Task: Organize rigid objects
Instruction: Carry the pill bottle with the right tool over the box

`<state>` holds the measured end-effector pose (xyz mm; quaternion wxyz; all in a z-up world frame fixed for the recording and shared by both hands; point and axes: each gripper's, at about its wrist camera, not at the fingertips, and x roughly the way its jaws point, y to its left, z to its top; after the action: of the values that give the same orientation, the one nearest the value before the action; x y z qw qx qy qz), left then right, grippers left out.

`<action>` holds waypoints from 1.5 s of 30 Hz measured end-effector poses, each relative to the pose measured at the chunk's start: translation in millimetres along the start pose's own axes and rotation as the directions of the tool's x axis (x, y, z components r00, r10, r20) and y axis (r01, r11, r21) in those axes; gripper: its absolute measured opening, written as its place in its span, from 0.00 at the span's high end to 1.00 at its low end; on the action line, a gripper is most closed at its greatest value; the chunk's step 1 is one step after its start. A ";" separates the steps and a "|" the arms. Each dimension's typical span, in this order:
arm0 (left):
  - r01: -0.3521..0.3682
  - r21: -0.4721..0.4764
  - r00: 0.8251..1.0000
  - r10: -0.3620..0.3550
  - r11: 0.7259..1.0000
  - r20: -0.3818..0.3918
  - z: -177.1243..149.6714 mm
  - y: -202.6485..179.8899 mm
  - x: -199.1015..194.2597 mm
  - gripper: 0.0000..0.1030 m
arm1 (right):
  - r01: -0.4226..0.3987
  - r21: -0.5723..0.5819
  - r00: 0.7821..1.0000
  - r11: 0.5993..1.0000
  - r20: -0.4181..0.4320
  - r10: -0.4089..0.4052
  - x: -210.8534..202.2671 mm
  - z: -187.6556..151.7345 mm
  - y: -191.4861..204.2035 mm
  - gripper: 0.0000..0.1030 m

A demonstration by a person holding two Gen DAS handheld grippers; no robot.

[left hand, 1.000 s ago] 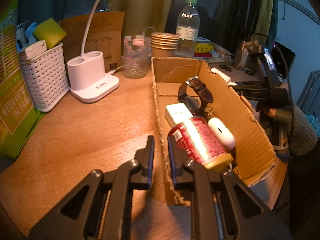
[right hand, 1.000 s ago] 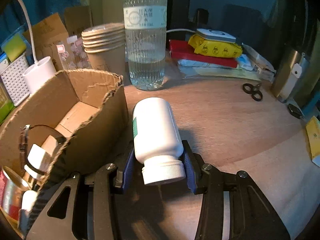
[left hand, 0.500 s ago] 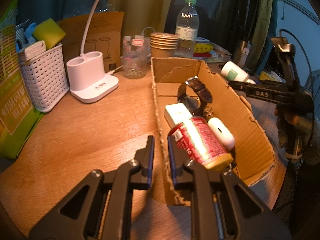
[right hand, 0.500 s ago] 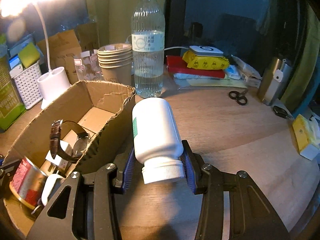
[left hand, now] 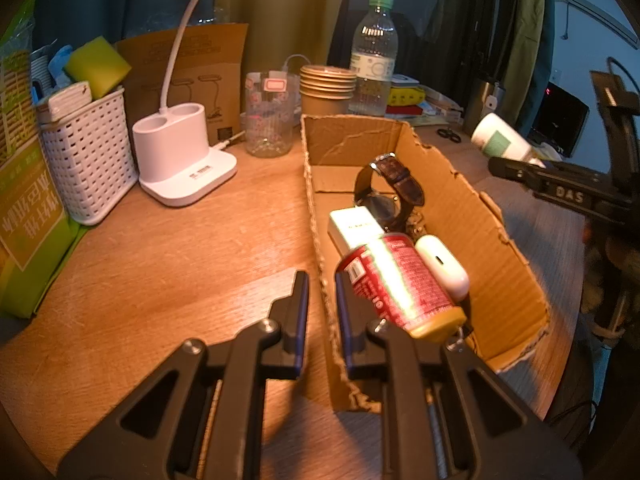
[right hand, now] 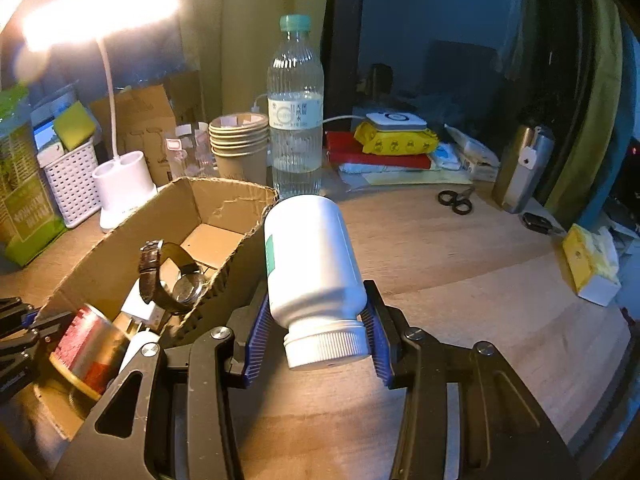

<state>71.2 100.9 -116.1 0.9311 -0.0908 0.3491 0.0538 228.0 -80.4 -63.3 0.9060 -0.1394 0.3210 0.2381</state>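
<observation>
From the left wrist view, the left gripper [left hand: 321,294] straddles the near left wall of the cardboard box [left hand: 486,248], one finger outside and one inside. The jaws look closed onto that wall with only a narrow gap between them, most likely steadying the box. Inside the box, nearest these jaws, lie a red can [left hand: 396,280] on its side, a white earbud case [left hand: 442,266], a small white box [left hand: 354,224] and a wristwatch [left hand: 390,192]. The far end of the box floor, past the watch, is bare. Beyond the box's right wall, the white pill bottle [left hand: 500,142] is held up off the table [left hand: 180,248] in the right gripper [left hand: 520,162], higher than the box rim and outside it.

From the right wrist view, the right gripper [right hand: 316,332] has its jaws clenched on the pill bottle [right hand: 310,264] at the shoulder just above the ribbed cap. The bottle's long axis runs along the fingers: the cap points back toward the camera, the base forward toward the water bottle [right hand: 295,120]. The cardboard box [right hand: 236,216] lies to the left of the bottle, its torn right wall just beside it. The watch [right hand: 168,276] and can [right hand: 86,348] fill the near half of the box. The coming move looks like a shift left over that wall, and the right hand is the one placed to do it. The bottle's axis already runs roughly parallel to the box's length, so it could be laid down with little turning.
</observation>
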 end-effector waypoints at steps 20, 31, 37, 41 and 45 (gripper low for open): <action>-0.001 0.000 1.000 0.001 1.000 0.001 0.4 -1.1 -0.2 0.85 | -0.036 -0.024 0.997 0.999 0.070 0.037 -43.2 -3.8 35.2 0.55; -0.001 0.000 1.000 0.001 1.000 0.002 0.2 -0.7 -0.3 0.85 | -0.090 -0.064 0.993 0.994 0.067 0.094 -46.4 -4.7 61.9 0.55; -0.001 0.000 1.000 0.001 1.000 0.002 0.2 -0.6 -0.3 0.85 | -0.112 -0.078 0.992 0.991 0.057 0.116 -43.1 -5.9 72.2 0.55; -0.002 0.000 1.000 0.002 1.000 0.002 0.2 -0.8 -0.3 0.85 | -0.126 -0.085 0.990 0.988 0.046 0.130 -40.1 -7.3 77.5 0.55; -0.001 0.000 1.000 0.001 1.000 0.002 0.1 -0.6 -0.3 0.85 | -0.143 -0.094 0.989 0.985 0.033 0.147 -37.1 -9.1 84.3 0.55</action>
<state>71.1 100.3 -115.7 0.9314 -0.0907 0.3482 0.0543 154.2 -25.3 -54.5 0.8852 -0.1522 0.3007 0.3208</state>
